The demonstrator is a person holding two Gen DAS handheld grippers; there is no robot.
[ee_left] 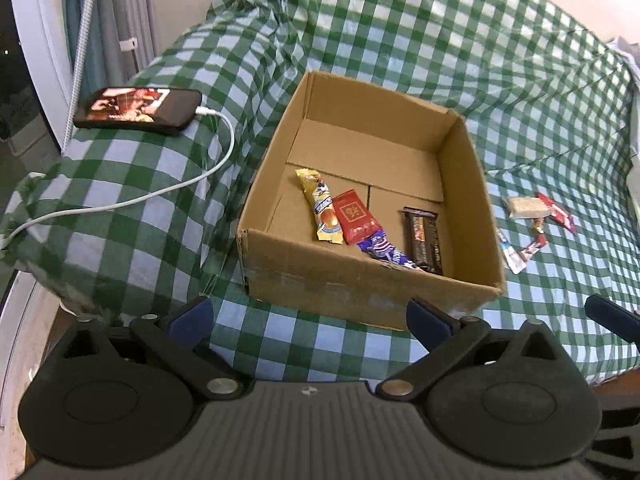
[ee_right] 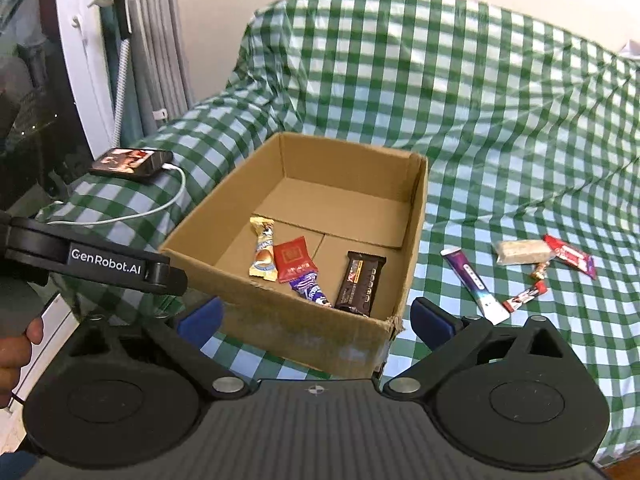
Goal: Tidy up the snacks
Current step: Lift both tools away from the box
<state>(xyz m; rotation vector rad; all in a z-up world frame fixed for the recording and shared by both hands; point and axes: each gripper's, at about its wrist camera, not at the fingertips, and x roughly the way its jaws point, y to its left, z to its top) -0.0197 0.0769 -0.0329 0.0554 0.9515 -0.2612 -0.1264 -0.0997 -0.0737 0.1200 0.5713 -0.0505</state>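
An open cardboard box (ee_left: pixel 360 288) (ee_right: pixel 304 332) sits on a green checked cloth. Inside lie a yellow snack bar (ee_left: pixel 320 208) (ee_right: pixel 264 254), a red packet (ee_left: pixel 354 216) (ee_right: pixel 296 260), a purple wrapper (ee_left: pixel 384 250) (ee_right: pixel 310 288) and a dark brown bar (ee_left: pixel 422 240) (ee_right: pixel 360 282). Right of the box lie a purple-white stick (ee_right: pixel 474 286), a pale bar (ee_left: pixel 526 208) (ee_right: pixel 522 252), a red packet (ee_left: pixel 558 212) (ee_right: pixel 570 256) and small candies (ee_right: pixel 524 298). My left gripper (ee_left: pixel 312 318) hangs open before the box's near wall, holding nothing. My right gripper (ee_right: pixel 316 316) is open there too, empty.
A phone (ee_left: pixel 138 110) (ee_right: pixel 132 164) with a lit screen charges on a white cable (ee_left: pixel 180 188) on the left cushion. A window frame and curtain stand at the far left. The left gripper's arm (ee_right: pixel 108 266) and a person's hand (ee_right: pixel 16 344) show in the right wrist view.
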